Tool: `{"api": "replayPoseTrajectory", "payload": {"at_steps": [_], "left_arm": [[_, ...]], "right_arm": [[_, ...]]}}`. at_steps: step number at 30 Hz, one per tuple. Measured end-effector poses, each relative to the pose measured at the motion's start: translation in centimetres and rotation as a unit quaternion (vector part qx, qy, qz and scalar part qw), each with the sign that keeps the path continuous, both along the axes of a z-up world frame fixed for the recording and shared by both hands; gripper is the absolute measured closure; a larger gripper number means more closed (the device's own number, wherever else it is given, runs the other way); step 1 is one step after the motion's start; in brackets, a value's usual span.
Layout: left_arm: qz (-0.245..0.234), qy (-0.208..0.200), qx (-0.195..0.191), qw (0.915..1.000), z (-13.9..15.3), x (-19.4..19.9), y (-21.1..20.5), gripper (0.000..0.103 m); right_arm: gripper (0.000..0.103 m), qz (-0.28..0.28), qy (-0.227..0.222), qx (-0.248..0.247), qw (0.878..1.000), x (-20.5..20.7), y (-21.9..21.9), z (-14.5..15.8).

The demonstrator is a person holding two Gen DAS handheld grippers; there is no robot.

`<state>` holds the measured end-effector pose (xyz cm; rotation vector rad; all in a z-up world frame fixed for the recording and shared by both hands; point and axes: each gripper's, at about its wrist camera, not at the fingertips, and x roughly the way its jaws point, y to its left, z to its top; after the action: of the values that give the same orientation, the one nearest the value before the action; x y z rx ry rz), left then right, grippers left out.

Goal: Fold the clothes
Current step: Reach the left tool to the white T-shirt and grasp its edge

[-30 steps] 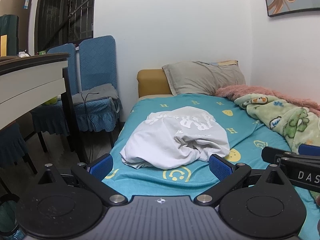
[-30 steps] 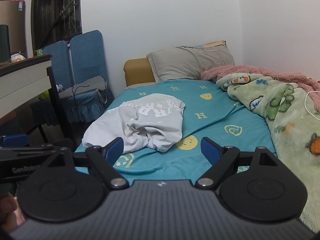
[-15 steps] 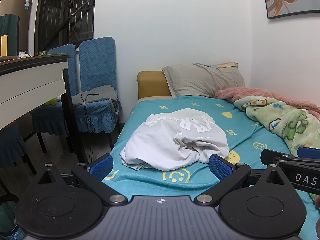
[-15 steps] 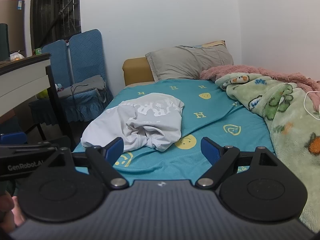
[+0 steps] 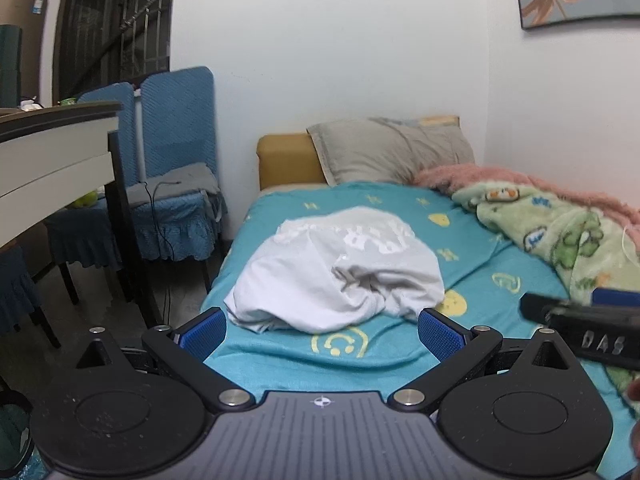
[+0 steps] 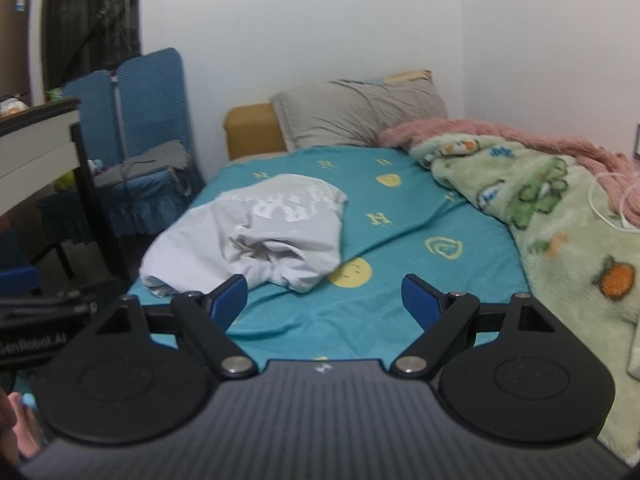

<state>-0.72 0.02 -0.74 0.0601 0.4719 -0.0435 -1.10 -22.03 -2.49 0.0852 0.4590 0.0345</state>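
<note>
Right wrist, right gripper [image 6: 324,300] nearer shirt [image 6: 256,232] — blurred

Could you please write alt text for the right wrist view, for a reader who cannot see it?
A crumpled white T-shirt with printed lettering lies unfolded on a teal bedsheet, just beyond the open right gripper, which holds nothing. A grey pillow sits at the head of the bed, a green cartoon blanket along the right side.

Bare sheet [image 6: 400,240] between shirt [image 6: 256,236] and blanket [image 6: 560,216].
</note>
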Motion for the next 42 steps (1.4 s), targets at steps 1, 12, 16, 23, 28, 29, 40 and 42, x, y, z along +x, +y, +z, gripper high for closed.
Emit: {"api": "replayPoseTrajectory", "payload": {"at_steps": [1,12,16,23,28,29,40,42], "left_arm": [[-0.007,0.009,0.007,0.9999,-0.5,0.3,-0.2,0.000],[-0.055,0.131,0.027,0.9895,-5.5,10.3,-4.2,0.014],[-0.048,0.153,0.018,0.9868,-7.8,15.7,-5.7,0.024],[-0.030,0.113,0.078,0.9901,-11.9,22.8,-7.1,0.049],[-0.023,0.109,0.061,0.9918,-13.1,25.0,-6.0,0.095],[-0.028,0.105,0.057,0.9925,-12.7,24.7,-5.8,0.096],[-0.087,0.030,-0.018,0.9956,-2.3,14.7,-1.1,0.101],[-0.096,0.017,-0.040,0.9944,-0.7,12.3,0.1,0.101]], "right_arm": [[0.018,-0.006,0.006,0.002,1.000,0.1,-0.1,0.0],[0.017,-0.055,0.042,0.026,0.997,1.8,-2.5,-1.7],[0.017,-0.072,0.063,0.040,0.995,3.5,-3.2,-2.9],[0.017,-0.105,0.090,0.085,0.987,6.3,-5.2,-4.9],[0.017,-0.102,0.117,0.084,0.984,9.1,-5.1,-6.9],[0.017,-0.099,0.115,0.079,0.985,9.3,-4.9,-7.1],[0.017,-0.098,0.085,0.078,0.988,9.1,-4.8,-6.8],[0.017,-0.093,0.070,0.072,0.991,8.5,-4.7,-6.2]]}}
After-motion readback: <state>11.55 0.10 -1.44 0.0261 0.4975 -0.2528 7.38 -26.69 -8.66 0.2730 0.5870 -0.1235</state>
